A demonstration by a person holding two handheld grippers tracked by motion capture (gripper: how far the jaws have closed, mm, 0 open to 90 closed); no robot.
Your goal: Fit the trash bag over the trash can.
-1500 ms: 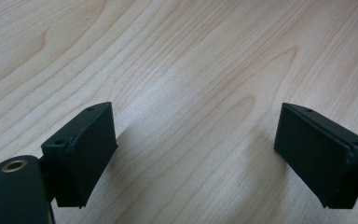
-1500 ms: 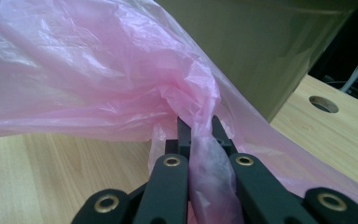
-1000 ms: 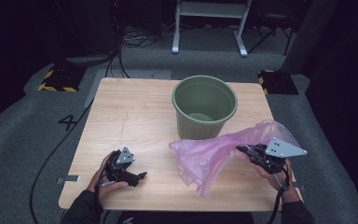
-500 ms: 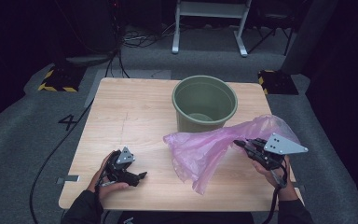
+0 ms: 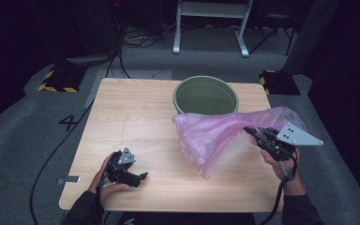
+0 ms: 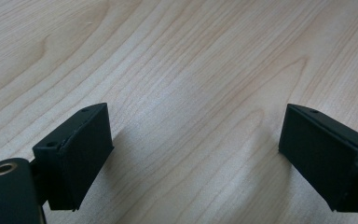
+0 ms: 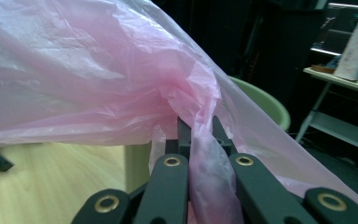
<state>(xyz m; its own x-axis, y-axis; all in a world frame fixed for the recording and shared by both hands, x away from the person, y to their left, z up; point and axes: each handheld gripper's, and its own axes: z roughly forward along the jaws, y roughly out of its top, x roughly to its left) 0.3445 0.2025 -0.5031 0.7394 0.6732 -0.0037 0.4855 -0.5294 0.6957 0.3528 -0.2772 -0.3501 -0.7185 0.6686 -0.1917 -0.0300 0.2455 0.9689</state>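
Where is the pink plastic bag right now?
In the high view the pink plastic bag hangs over the table's right half, just in front of the green bucket, pinched in the shut right gripper.

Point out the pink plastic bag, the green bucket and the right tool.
pink plastic bag (image 5: 206,136): high view, on its hanging middle.
green bucket (image 5: 236,93): high view, on its right rim.
right tool (image 5: 248,131): high view, at the tips shut on the bag.
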